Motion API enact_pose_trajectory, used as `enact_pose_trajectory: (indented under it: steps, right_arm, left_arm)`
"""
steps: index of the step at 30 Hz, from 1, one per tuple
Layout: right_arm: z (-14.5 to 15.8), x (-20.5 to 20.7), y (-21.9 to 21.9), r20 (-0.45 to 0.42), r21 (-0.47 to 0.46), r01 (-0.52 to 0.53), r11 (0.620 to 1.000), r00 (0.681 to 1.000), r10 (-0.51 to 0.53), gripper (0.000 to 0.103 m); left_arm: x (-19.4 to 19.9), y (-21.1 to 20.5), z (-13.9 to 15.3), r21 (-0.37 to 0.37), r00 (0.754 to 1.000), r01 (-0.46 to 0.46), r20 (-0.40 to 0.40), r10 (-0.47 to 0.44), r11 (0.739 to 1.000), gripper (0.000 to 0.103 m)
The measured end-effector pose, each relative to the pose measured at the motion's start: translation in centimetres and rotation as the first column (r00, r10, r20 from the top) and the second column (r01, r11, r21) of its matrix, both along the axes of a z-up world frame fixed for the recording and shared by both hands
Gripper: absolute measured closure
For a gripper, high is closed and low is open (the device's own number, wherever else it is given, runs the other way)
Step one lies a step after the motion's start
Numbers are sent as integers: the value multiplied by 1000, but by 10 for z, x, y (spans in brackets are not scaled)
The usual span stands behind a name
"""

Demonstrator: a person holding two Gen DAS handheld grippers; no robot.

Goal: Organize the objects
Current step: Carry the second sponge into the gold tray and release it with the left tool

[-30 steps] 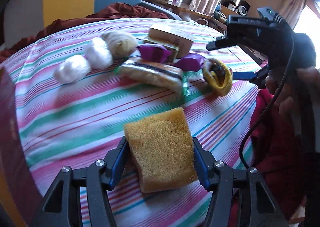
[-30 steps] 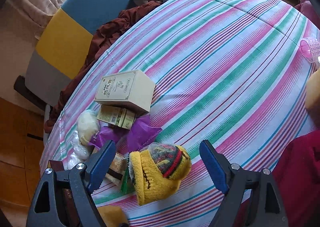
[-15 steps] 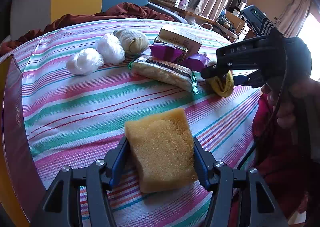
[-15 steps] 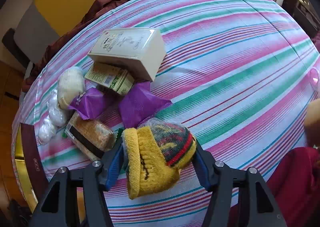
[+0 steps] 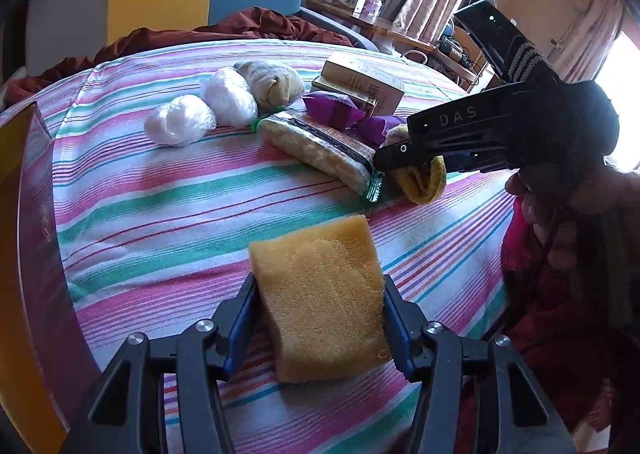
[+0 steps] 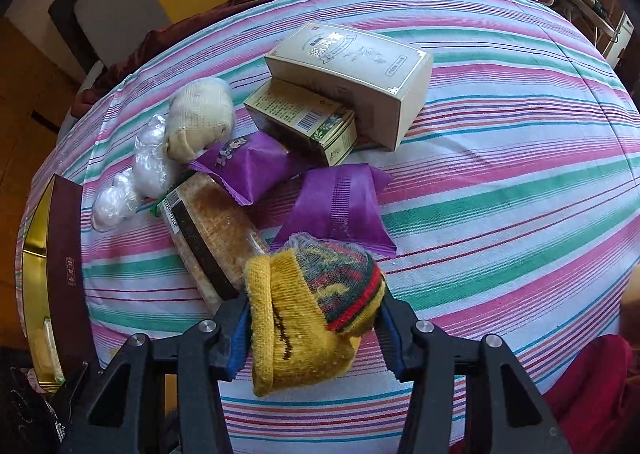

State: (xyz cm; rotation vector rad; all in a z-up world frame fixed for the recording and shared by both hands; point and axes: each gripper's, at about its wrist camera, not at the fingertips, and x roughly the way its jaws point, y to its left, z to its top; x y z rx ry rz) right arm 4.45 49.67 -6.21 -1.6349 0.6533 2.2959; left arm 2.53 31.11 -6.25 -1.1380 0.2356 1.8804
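Observation:
A yellow sponge (image 5: 320, 294) is clamped between the blue pads of my left gripper (image 5: 318, 290), just above the striped tablecloth (image 5: 160, 213); its jaws are closing and press the sponge's sides. In the right wrist view a rolled yellow sock with a red and green cuff (image 6: 312, 318) sits between the pads of my right gripper (image 6: 314, 306). Those jaws are closing and squeeze the sock from both sides. From the left wrist view, the right gripper (image 5: 416, 169) reaches in from the right over the sock (image 5: 420, 185), held by a hand.
Behind the sock lie a snack pack (image 6: 212, 238), two purple packets (image 6: 256, 165), a cream box (image 6: 352, 69) on a green one (image 6: 304, 117), a beige sock ball (image 6: 200, 113) and two white wrapped balls (image 6: 148, 161). An open maroon box (image 6: 64, 254) stands at the left edge.
My right gripper rolled, came down over the yellow sock and closed from wide open onto it. The left gripper stayed where it was, holding the sponge.

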Motion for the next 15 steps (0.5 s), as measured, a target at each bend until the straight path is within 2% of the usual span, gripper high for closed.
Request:
enact_pose_trajectory:
  steps: [3, 9, 15]
  right_arm:
    - [0, -1, 1, 3, 9, -3, 1000, 1000, 3, 51]
    - [3, -1, -4, 9, 27, -7, 1000, 1000, 6, 51]
    - [5, 1, -4, 13, 47, -12, 999, 1000, 11, 51]
  left_arm:
    - [1, -8, 4, 11, 1000, -10, 16, 10, 1000, 46]
    - [9, -26, 23, 24, 999, -18, -40, 19, 1000, 46]
    - [1, -52, 43, 35, 994, -67, -82, 70, 997, 45]
